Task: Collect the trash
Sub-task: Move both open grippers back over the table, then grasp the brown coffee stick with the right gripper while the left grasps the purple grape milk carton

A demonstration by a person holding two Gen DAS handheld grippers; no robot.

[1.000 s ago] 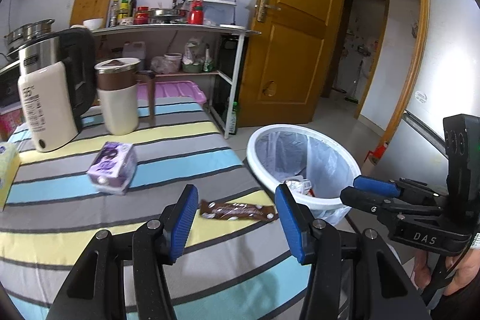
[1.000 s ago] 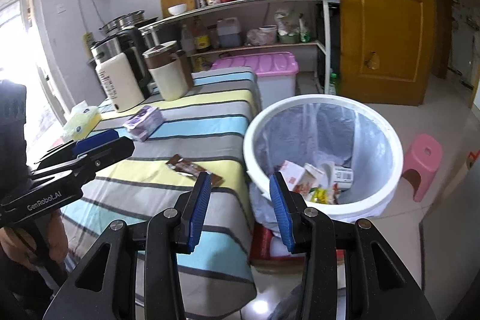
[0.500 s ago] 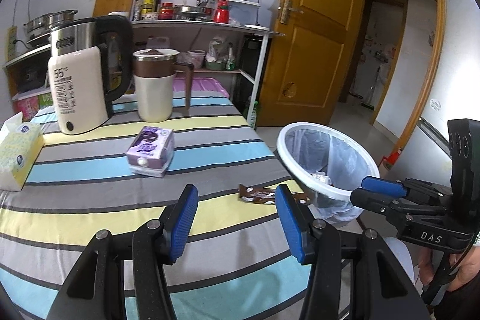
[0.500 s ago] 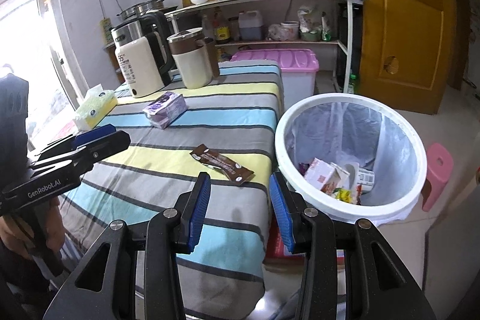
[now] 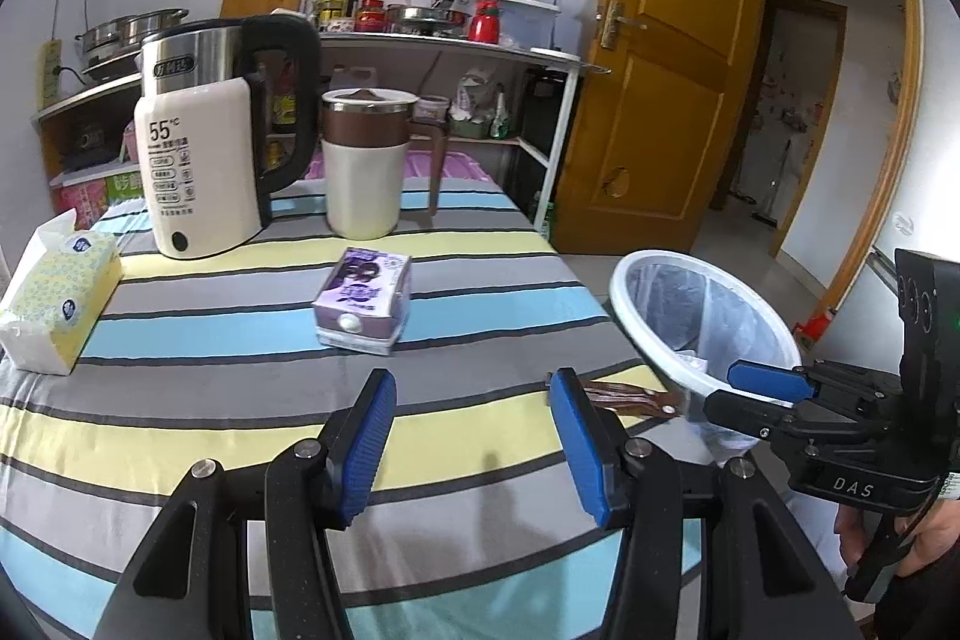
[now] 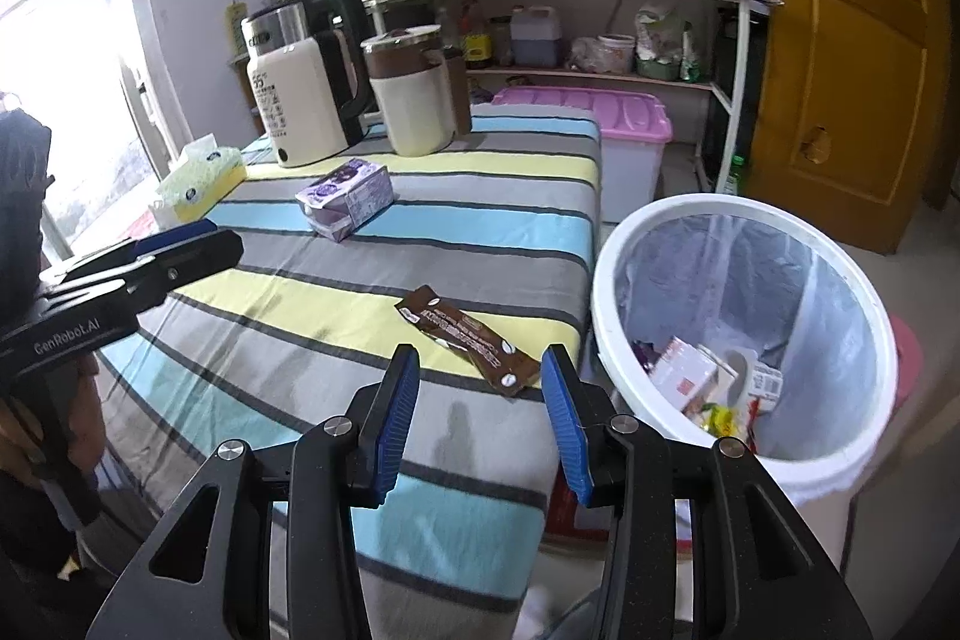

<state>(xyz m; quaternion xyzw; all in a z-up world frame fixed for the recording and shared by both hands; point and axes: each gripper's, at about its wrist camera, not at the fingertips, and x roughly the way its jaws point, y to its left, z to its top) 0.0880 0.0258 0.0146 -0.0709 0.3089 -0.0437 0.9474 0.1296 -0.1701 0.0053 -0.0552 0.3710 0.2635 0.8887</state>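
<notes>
Brown wrapper (image 6: pixel 467 341) lies flat near the table's (image 6: pixel 300 298) edge beside the white trash bin (image 6: pixel 606 304). Right gripper (image 6: pixel 480 415) hovers over it, jaws apart and empty; left gripper (image 5: pixel 474 439) likewise gapes, empty.

My right gripper (image 6: pixel 480 421) hangs over the striped table (image 6: pixel 300 292), jaws apart and empty. The brown wrapper (image 6: pixel 467 340) lies at twelve o'clock, just beyond the fingertips. The white bin (image 6: pixel 606 316) sits at two o'clock, the purple carton (image 6: pixel 345 199) at eleven.
</notes>
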